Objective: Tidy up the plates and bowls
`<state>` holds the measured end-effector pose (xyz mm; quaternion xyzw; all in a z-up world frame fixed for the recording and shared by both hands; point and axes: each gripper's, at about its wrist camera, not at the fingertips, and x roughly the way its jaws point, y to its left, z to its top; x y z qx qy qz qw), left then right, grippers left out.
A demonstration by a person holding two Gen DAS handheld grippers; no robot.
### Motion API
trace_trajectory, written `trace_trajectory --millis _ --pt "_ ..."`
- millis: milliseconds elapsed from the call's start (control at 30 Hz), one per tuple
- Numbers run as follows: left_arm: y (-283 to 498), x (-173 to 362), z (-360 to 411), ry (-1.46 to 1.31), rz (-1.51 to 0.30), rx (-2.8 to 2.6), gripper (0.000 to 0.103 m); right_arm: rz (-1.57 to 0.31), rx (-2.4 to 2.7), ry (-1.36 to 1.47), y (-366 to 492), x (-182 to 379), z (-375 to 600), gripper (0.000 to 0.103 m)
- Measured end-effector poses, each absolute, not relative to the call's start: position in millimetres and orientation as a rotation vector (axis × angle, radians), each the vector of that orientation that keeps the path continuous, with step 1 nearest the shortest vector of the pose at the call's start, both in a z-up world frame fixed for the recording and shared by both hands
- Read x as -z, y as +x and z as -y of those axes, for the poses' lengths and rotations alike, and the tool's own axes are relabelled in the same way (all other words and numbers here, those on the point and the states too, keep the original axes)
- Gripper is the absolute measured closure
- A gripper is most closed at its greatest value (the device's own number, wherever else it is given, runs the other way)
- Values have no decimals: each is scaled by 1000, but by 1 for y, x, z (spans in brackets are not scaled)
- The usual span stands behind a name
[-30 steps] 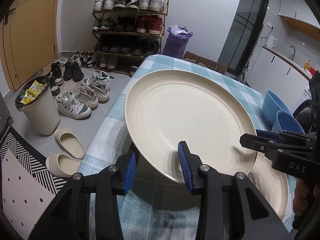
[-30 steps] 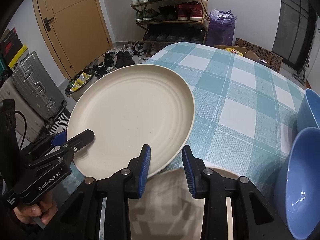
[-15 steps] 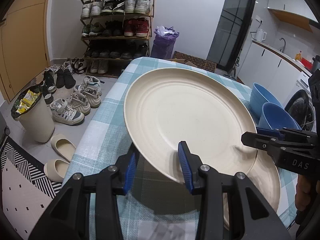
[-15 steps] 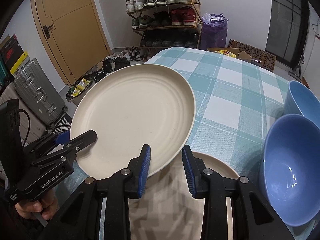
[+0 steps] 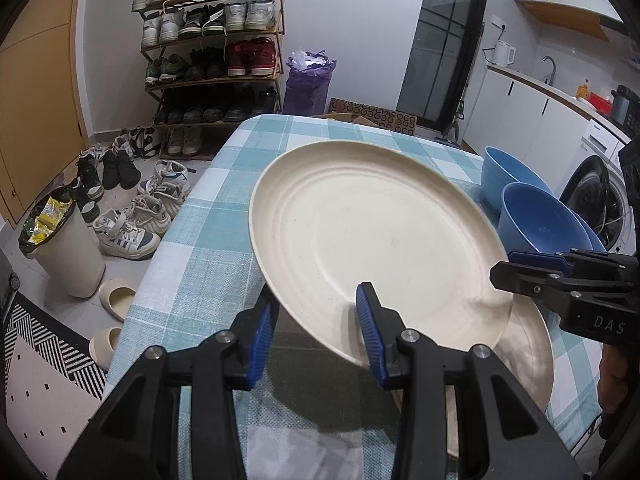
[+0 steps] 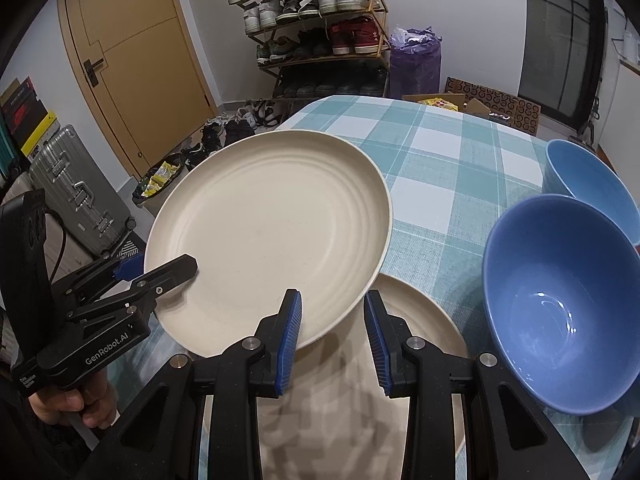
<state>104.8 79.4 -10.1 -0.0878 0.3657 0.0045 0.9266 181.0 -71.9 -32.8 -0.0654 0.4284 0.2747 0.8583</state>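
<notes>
**We hold one cream plate between both grippers, above a second plate**

Our left gripper (image 5: 316, 324) clamps the near rim of the raised plate (image 5: 372, 236), one pad under it and one on top; our right gripper (image 6: 332, 328) clamps the same plate's rim from the other side. The raised plate hangs tilted over the checked tabletop (image 6: 440, 160), partly above the lower plate (image 6: 416, 320). Two blue bowls (image 6: 560, 300) stand just right of the lower plate.
</notes>
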Motion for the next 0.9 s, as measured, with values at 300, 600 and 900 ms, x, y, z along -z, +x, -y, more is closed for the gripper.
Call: trace_trajectory --millis 300,600,900 --pt "106 16 -57 -123 -775 46 65 -896 -584 -132 176 36 82 70" --pt "108 21 -58 -127 -798 33 64 -953 -579 -143 176 57 88 70" --pt "111 24 -61 -136 -810 30 62 -1004 -572 -193 166 74 90 70"
